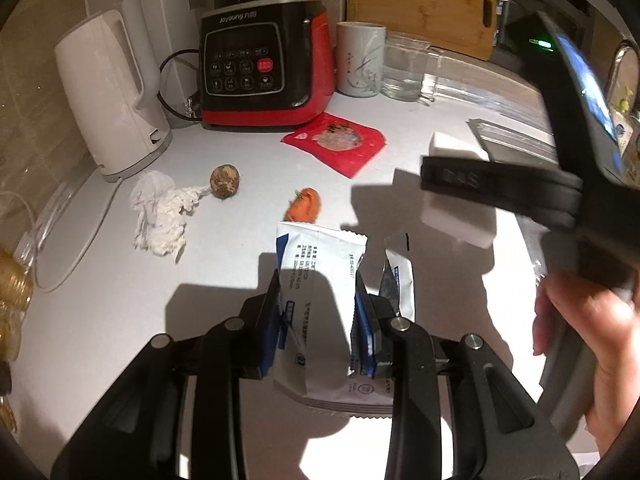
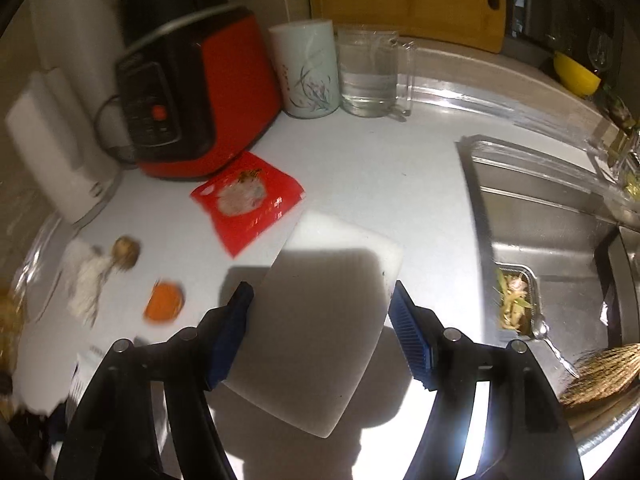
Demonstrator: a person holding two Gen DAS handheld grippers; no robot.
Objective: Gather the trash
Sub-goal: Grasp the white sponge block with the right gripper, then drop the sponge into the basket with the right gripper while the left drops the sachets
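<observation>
My left gripper (image 1: 318, 292) is shut on a white and blue wrapper (image 1: 320, 256) and holds it over the white counter (image 1: 120, 320). My right gripper (image 2: 322, 300) is shut on a white sponge block (image 2: 320, 328), which also shows in the left wrist view (image 1: 456, 204) above the counter. On the counter lie a red packet (image 1: 336, 142) (image 2: 248, 200), a carrot end (image 1: 304, 204) (image 2: 164, 302), a brown round scrap (image 1: 225, 181) (image 2: 127, 252) and a crumpled tissue (image 1: 160, 216) (image 2: 86, 280). A second wrapper piece (image 1: 398, 276) stands right of my left fingers.
A red and black blender (image 1: 264, 64) (image 2: 192, 92), a white kettle (image 1: 108, 92), a ceramic cup (image 1: 360, 60) (image 2: 308, 68) and a glass jug (image 2: 368, 72) line the back. A steel sink (image 2: 560, 240) with a tray of food scraps (image 2: 514, 300) lies right.
</observation>
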